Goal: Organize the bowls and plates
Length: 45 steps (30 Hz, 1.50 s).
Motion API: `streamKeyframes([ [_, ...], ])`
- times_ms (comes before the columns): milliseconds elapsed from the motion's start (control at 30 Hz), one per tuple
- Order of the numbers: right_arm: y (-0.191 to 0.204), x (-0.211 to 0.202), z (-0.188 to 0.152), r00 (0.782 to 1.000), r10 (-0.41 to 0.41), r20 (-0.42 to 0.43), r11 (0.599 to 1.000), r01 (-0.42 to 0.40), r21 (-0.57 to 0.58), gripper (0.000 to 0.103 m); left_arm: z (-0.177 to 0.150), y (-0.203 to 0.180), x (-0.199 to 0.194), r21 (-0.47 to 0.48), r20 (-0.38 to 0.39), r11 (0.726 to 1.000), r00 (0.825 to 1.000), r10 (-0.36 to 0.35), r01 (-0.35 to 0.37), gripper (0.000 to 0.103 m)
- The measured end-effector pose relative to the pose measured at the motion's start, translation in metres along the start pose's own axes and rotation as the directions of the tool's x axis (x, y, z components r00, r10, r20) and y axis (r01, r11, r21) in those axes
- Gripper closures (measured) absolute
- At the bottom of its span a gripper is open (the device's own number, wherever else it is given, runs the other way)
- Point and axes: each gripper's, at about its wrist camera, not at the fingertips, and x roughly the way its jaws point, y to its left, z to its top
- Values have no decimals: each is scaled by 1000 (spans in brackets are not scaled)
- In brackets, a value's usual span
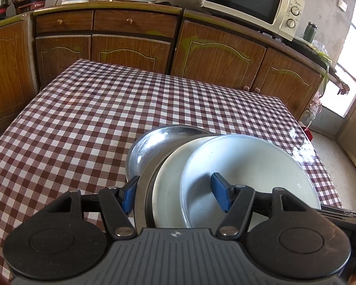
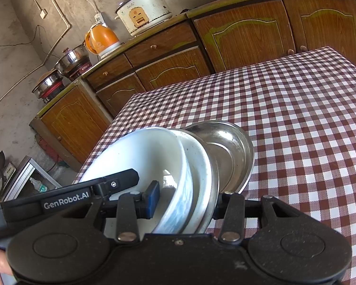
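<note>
A: where's the stack of dishes?
B: lower middle, on the checked worktop; left gripper and right gripper fingers both clenched on its rims.

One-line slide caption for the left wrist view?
Left gripper clamps the near rims of a tilted stack of white plate, second white dish and steel plate over the checkered table.
</note>
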Motion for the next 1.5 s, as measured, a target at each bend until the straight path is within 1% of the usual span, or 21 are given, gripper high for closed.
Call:
streamKeyframes([
  [467, -9, 21, 12, 1000, 4, -6, 1000, -4, 7, 51, 11, 4, 18, 17, -4, 1000, 1000, 1, -1, 38],
  [967, -9, 28, 19, 1000, 2, -5, 1000, -2, 5, 51, 23, 11, 32, 28, -6, 1000, 1000, -6, 6, 38],
  [1500, -16, 50, 37, 1000, -1, -6, 1000, 1, 9, 51, 32, 15, 48, 38, -10, 999, 1000, -12, 12, 38],
])
